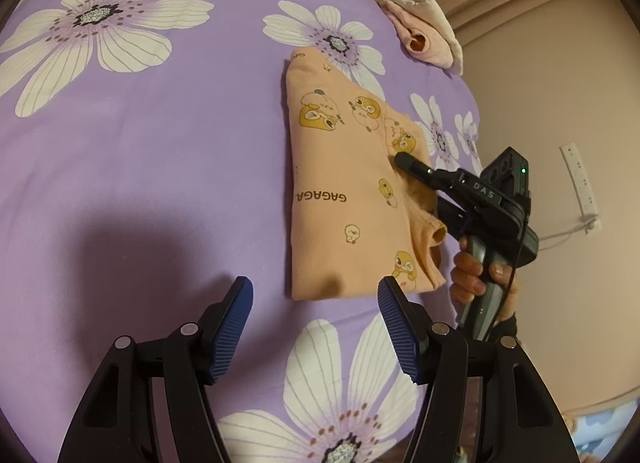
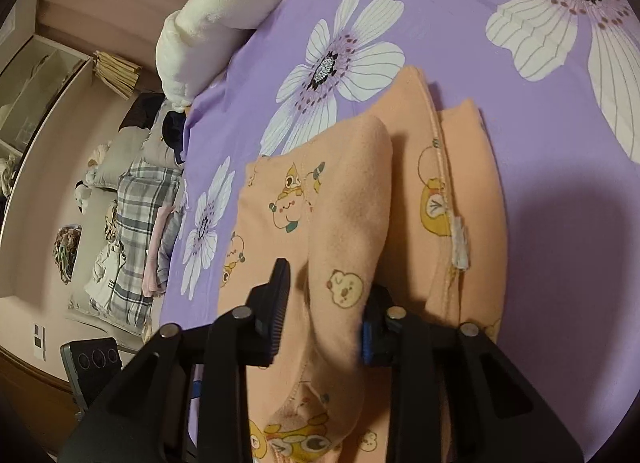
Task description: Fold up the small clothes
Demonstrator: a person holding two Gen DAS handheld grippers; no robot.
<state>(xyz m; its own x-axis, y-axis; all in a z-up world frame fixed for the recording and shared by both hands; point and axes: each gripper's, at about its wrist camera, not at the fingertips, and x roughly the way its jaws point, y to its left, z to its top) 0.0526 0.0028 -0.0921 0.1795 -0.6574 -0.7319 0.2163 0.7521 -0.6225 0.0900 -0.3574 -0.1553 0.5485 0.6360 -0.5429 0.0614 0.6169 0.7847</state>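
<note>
The right gripper [image 2: 324, 303] pinches a raised fold of the orange printed shirt [image 1: 340, 191], which lies half folded on the purple flowered bedsheet [image 1: 160, 163], while the left gripper [image 1: 316, 327] hovers wide and empty before its near edge.

In the left wrist view the right gripper [image 1: 404, 161] hides the orange garment's [image 1: 344, 183] right edge, so its fingertips cannot be told apart. In the right wrist view the garment's near end [image 2: 304, 439] is cut off by the bottom edge. The clutter [image 2: 120, 231] beside the bed [image 2: 540, 183] is too small to identify.
</note>
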